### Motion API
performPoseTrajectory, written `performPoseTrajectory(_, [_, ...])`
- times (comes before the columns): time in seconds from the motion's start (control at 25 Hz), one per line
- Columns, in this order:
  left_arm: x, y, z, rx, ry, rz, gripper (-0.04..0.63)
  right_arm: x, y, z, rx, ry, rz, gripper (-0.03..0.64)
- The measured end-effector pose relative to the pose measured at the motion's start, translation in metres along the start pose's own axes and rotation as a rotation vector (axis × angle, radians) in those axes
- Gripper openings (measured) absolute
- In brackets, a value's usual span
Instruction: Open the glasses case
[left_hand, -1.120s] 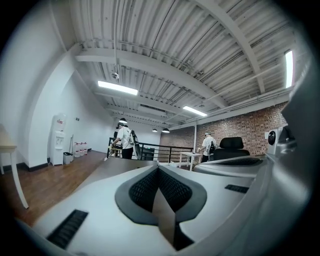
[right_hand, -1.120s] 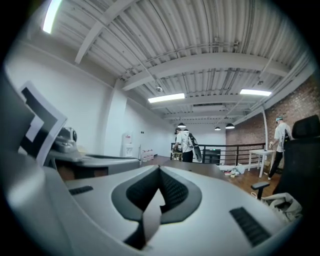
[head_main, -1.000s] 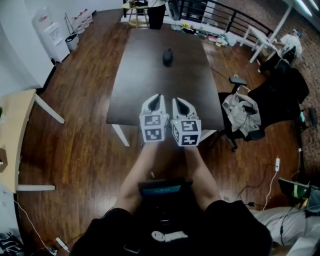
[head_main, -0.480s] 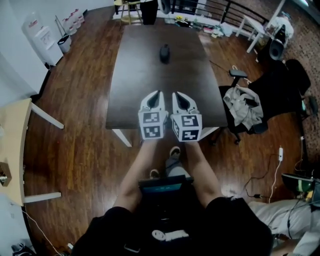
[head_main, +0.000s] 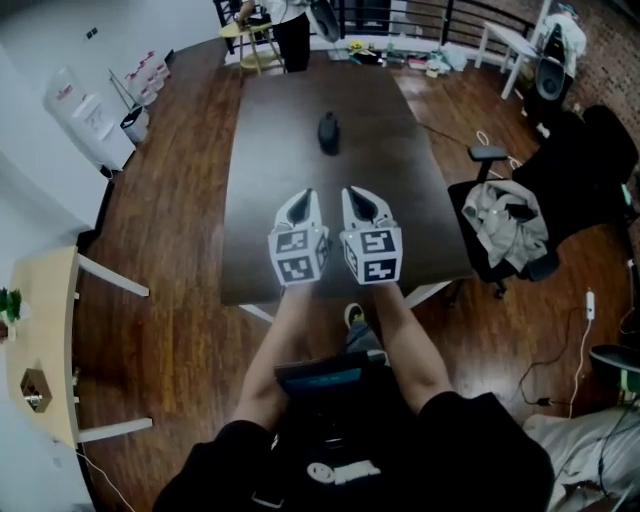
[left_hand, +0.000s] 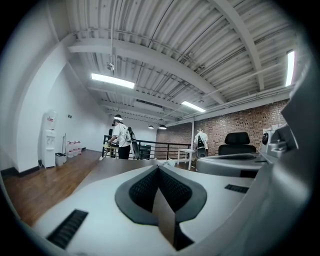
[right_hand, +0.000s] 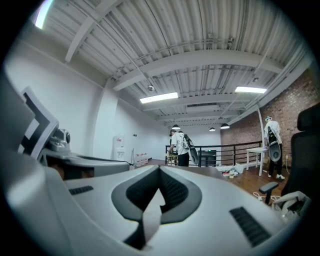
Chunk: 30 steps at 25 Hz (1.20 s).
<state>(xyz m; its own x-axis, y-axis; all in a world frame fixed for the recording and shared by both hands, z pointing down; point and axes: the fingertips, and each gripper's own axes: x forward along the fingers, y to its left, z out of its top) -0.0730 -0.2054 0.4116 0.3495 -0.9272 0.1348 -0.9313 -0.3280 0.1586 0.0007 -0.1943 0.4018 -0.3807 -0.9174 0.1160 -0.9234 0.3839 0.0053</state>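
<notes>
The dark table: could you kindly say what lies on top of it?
Only the glasses case, toward its far end. The left tongs and right tongs hide part of the near tabletop.

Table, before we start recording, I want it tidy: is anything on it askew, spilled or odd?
Nothing stands out. The table is bare except for the case, lying alone toward its far end; no spill shows.

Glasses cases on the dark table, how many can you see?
1. The glasses case lies on the far half of the dark table, beyond the left gripper and right gripper, which hide a patch of tabletop.
</notes>
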Motion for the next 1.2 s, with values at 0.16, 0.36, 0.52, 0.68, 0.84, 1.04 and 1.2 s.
performPoseTrajectory(0.16, [0.048, 0.002, 0.01, 0.018, 0.001, -0.007, 0.0, 0.038, -0.03, 0.0, 0.019, 0.005, 0.001, 0.012])
performPoseTrajectory(0.36, [0.102, 0.007, 0.018, 0.017, 0.001, -0.005, 0.0, 0.079, -0.063, -0.001, 0.029, 0.014, 0.003, 0.014])
performPoseTrajectory(0.52, [0.142, 0.018, 0.024, 0.015, 0.013, 0.015, 0.0, 0.116, -0.084, 0.005, 0.02, 0.016, 0.014, 0.014])
performPoseTrajectory(0.68, [0.179, 0.026, 0.026, 0.017, 0.031, 0.043, -0.001, 0.148, -0.11, 0.008, 0.028, 0.023, 0.041, 0.014])
performPoseTrajectory(0.84, [0.21, 0.039, 0.029, 0.018, 0.05, 0.071, 0.0, 0.185, -0.139, 0.01, 0.062, 0.012, 0.043, 0.015])
performPoseTrajectory(1.04, [0.238, 0.064, 0.02, 0.039, 0.088, 0.135, -0.001, 0.235, -0.162, -0.009, 0.11, 0.027, 0.074, 0.018])
performPoseTrajectory(1.2, [0.248, 0.093, 0.013, 0.048, 0.117, 0.185, 0.0, 0.283, -0.174, -0.033, 0.156, 0.076, 0.093, 0.023])
